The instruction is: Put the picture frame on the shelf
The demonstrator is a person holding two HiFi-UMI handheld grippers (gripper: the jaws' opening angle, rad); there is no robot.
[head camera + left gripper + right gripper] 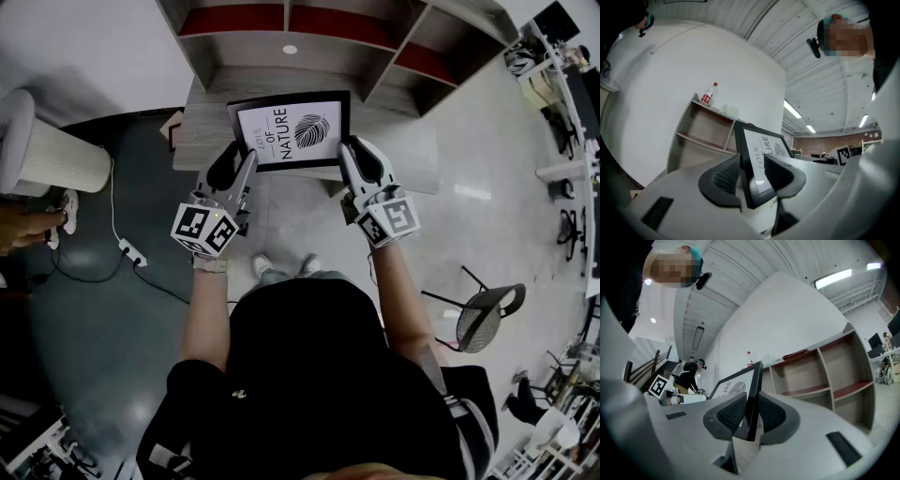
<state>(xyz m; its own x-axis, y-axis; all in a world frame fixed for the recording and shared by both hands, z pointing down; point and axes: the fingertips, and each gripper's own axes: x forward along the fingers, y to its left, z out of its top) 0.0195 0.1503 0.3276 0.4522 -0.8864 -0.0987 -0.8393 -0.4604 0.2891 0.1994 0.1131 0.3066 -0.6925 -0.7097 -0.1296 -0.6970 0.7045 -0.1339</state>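
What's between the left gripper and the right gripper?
The picture frame spans that gap, one side edge in the left gripper, the other in the right gripper, clearest in the head view.

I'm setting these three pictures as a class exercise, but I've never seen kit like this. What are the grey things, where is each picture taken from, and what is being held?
No robot here: a person holds a two-jaw gripper in each hand. The top-down picture comes from a camera on the person's head. The other two come from cameras riding on the grippers, looking along their jaws. The left gripper and right gripper each clamp a near corner of the picture frame, over a wooden top in front of the shelf.
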